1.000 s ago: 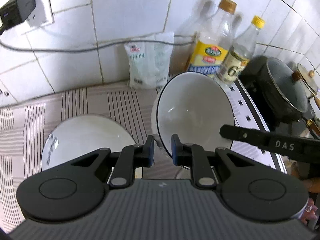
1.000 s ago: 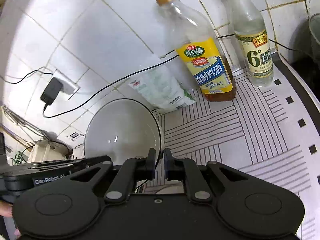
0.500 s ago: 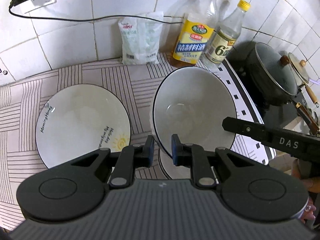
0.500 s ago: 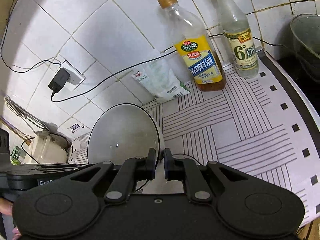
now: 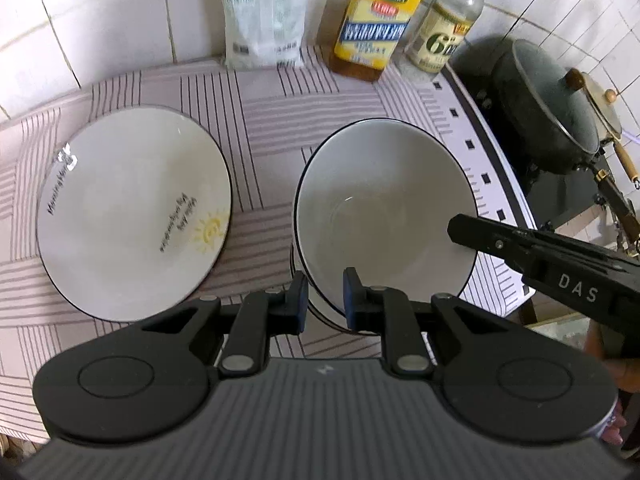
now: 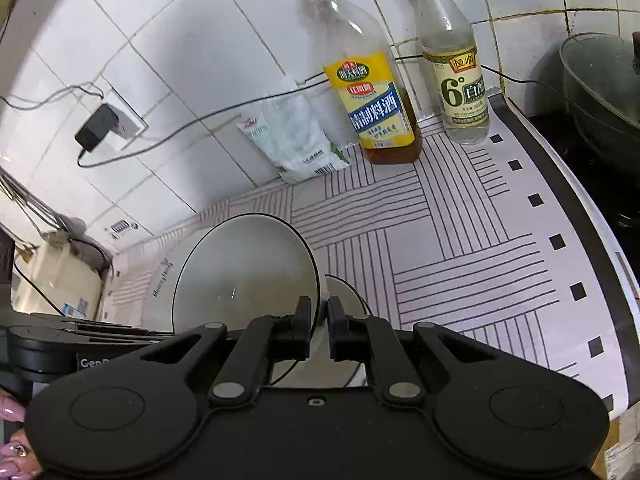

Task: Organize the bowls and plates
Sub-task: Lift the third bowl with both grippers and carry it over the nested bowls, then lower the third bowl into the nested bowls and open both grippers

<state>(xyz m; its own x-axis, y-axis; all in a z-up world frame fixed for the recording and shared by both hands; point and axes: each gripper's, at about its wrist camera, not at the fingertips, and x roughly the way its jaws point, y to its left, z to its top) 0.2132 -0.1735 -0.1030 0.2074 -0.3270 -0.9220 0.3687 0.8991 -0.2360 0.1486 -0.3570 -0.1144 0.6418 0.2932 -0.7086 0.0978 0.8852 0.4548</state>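
A white bowl with a dark rim [image 5: 384, 216] is held by both grippers just over another bowl [image 5: 320, 308] on the striped mat. My left gripper [image 5: 325, 296] is shut on its near rim. My right gripper [image 6: 319, 328] is shut on its right rim; it shows as a black arm in the left wrist view [image 5: 520, 248]. The held bowl also shows in the right wrist view [image 6: 244, 272], with the lower bowl [image 6: 344, 292] beneath. A white plate with a sun drawing [image 5: 132, 212] lies to the left.
A white packet [image 5: 264, 12], a yellow-label bottle [image 5: 376, 20] and a clear vinegar bottle [image 5: 448, 28] stand against the tiled wall. A dark lidded pot [image 5: 548, 104] sits on the stove at right. A charger [image 6: 96, 128] and cable hang on the wall.
Both grippers have lowered the bowl and levelled it from tilted to nearly flat, down onto the bowl below. The plate at left has come fully into view.
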